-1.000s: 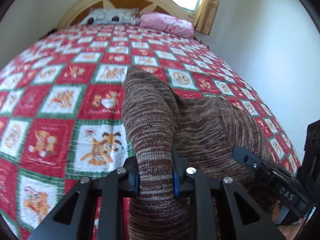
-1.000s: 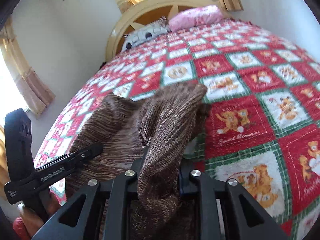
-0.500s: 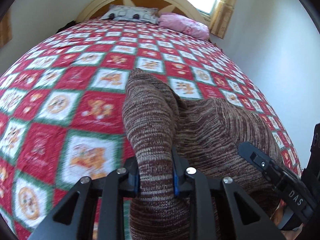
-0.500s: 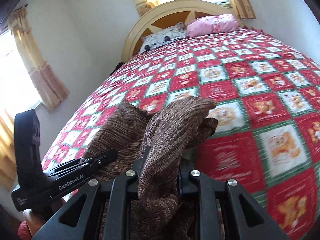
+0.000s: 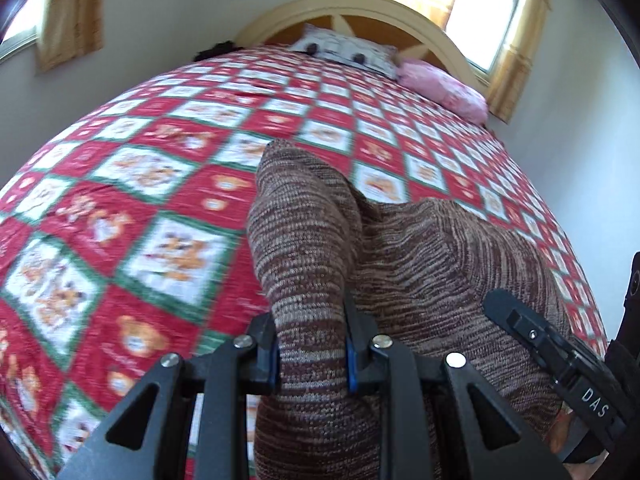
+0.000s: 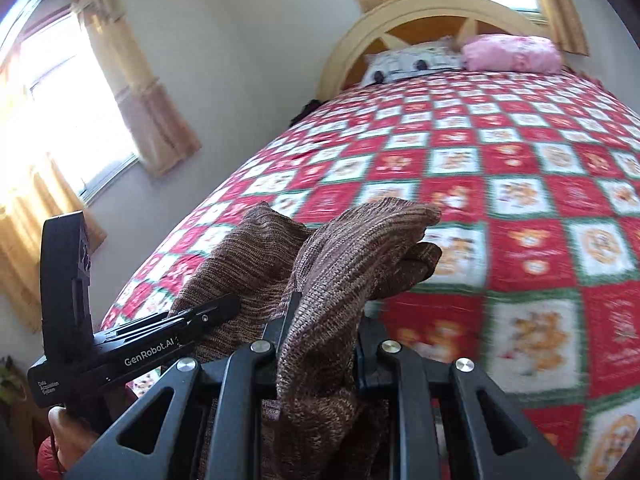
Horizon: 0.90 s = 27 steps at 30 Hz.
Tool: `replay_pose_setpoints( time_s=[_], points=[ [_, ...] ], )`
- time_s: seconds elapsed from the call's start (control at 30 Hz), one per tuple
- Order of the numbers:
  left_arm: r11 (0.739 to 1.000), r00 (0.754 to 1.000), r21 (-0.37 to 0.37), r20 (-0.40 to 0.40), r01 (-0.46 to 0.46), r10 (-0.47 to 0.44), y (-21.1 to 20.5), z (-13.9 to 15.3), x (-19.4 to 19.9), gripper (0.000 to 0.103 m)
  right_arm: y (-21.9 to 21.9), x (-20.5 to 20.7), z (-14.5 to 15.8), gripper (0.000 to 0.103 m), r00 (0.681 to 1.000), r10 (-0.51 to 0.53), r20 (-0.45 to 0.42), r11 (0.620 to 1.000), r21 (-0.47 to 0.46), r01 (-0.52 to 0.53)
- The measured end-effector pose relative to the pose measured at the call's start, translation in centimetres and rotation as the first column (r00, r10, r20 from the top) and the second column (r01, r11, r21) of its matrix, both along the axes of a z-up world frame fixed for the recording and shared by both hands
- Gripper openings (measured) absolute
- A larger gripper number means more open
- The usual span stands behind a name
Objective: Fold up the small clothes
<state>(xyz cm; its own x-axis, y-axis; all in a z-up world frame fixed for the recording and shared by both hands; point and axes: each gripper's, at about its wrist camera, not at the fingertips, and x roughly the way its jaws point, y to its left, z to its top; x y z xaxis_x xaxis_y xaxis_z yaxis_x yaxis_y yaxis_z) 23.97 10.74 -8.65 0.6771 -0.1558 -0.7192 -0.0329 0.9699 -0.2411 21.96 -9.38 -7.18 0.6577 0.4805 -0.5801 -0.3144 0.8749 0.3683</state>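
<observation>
Since a second ago both cameras have been tilting up, so more of the walls and windows is showing while the quilted bed (image 5: pixel 132 208) is sliding lower and blurring. The left gripper (image 5: pixel 310 354) is staying clamped on the brown knit garment (image 5: pixel 304 240), its jaws closed to just the thickness of a bunched fold that is rising upright between the blue-edged pads (image 5: pixel 273 354) and arching forward past them. The right gripper (image 6: pixel 316 354) is pinching another fold of the same garment (image 6: pixel 360 248) in the same way, the cloth bulging up between the jaws and flopping over to the right. Between the two grips the knit is stretching as a sagging sheet above the bedspread, with the left gripper (image 6: pixel 132 340) showing at the lower left of the right wrist view. The garment's lower part is running off the bottom of both views, so its shape is hard to make out. At the headboard a pink pillow (image 5: pixel 444 90) is lying beside a patterned pillow (image 5: pixel 344 50).
</observation>
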Motion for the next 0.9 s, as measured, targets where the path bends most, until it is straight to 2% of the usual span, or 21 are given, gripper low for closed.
replay_pose_setpoints(
  time_s=[0.17,0.3,0.37,0.43,0.5,0.53,0.63,0.8,0.83,0.87,0.9],
  points=[
    [0.996,0.995,0.014,0.047,-0.088,0.087,3.3,0.1,0.6,0.024,4.2,1.4,0.0,0.021,0.996,0.079,0.043,0.997,-0.010,-0.078],
    [0.991,0.989,0.033,0.076,-0.133,0.130,5.0,-1.2,1.8,0.024,7.3,3.0,-0.4,0.021,0.988,0.119,0.094,0.992,-0.045,-0.115],
    [0.988,0.988,0.048,0.064,-0.145,0.142,5.7,-2.5,2.7,0.025,8.6,4.2,-1.2,0.021,0.986,0.133,0.100,0.988,-0.088,-0.124],
    [0.987,0.987,0.034,0.011,-0.160,0.160,6.7,-4.4,3.7,0.025,9.8,5.5,-2.6,0.021,0.985,0.142,0.094,0.981,-0.150,-0.127],
    [0.984,0.984,0.006,-0.005,-0.178,0.178,7.2,-5.6,3.8,0.031,10.5,6.8,-4.7,0.021,0.988,0.146,0.046,0.968,-0.211,-0.133],
    [0.984,0.984,-0.003,0.003,-0.180,0.180,7.4,-5.7,3.8,0.032,10.5,8.0,-6.3,0.021,0.992,0.125,-0.028,0.969,-0.210,-0.128],
    [0.984,0.984,0.002,-0.015,-0.178,0.178,7.2,-5.8,4.3,0.036,8.8,9.1,-6.7,0.021,0.989,0.120,-0.084,0.987,-0.097,-0.128],
    [0.981,0.981,0.007,-0.022,-0.193,0.193,7.5,-6.0,4.3,0.044,8.6,9.0,-6.9,0.023,0.989,0.121,-0.086,0.988,-0.089,-0.129],
    [0.980,0.979,0.016,-0.025,-0.201,0.201,7.5,-6.0,4.3,0.047,8.6,9.0,-7.0,0.025,0.989,0.116,-0.090,0.988,-0.090,-0.124],
    [0.977,0.977,0.028,-0.031,-0.211,0.212,7.6,-6.0,4.1,0.054,8.4,9.1,-7.1,0.035,0.990,0.104,-0.098,0.990,-0.089,-0.113],
    [0.974,0.974,0.047,-0.039,-0.220,0.222,7.5,-5.9,4.1,0.060,8.3,9.2,-7.1,0.051,0.990,0.083,-0.110,0.991,-0.092,-0.093]
  ],
)
